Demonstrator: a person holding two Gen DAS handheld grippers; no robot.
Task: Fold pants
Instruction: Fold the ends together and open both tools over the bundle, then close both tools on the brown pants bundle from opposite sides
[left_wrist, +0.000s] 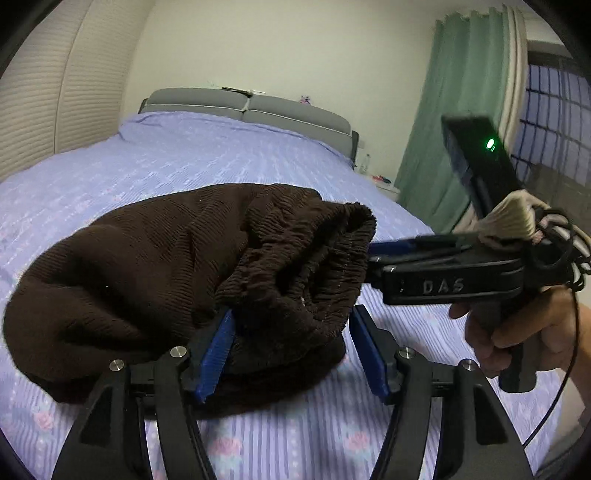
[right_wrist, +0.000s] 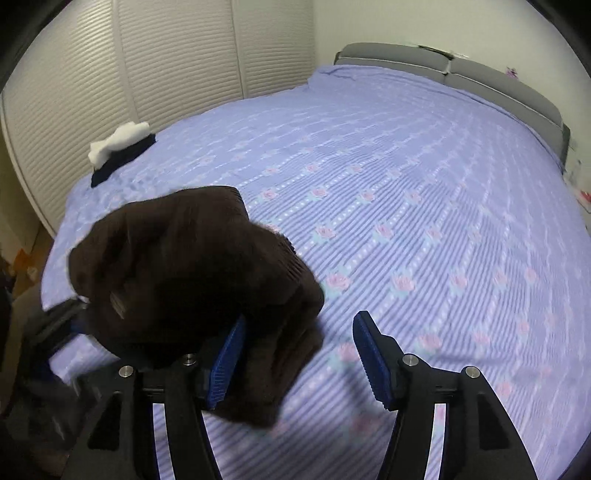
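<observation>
The dark brown ribbed pants (left_wrist: 155, 266) lie bunched in a folded heap on the purple flowered bedspread (left_wrist: 177, 155). My left gripper (left_wrist: 291, 350) is open, its blue pads spread either side of the elastic waistband end of the heap. My right gripper (left_wrist: 373, 254) comes in from the right at the waistband. In the right wrist view the right gripper (right_wrist: 299, 362) is open, with the pants (right_wrist: 192, 266) draped over its left pad and the right pad free.
A folded white and dark pile (right_wrist: 122, 151) sits at the bed's far left corner. A grey headboard (left_wrist: 258, 107) stands at the back, louvered closet doors (right_wrist: 147, 62) on the left, and a green curtain (left_wrist: 461, 110) and window on the right.
</observation>
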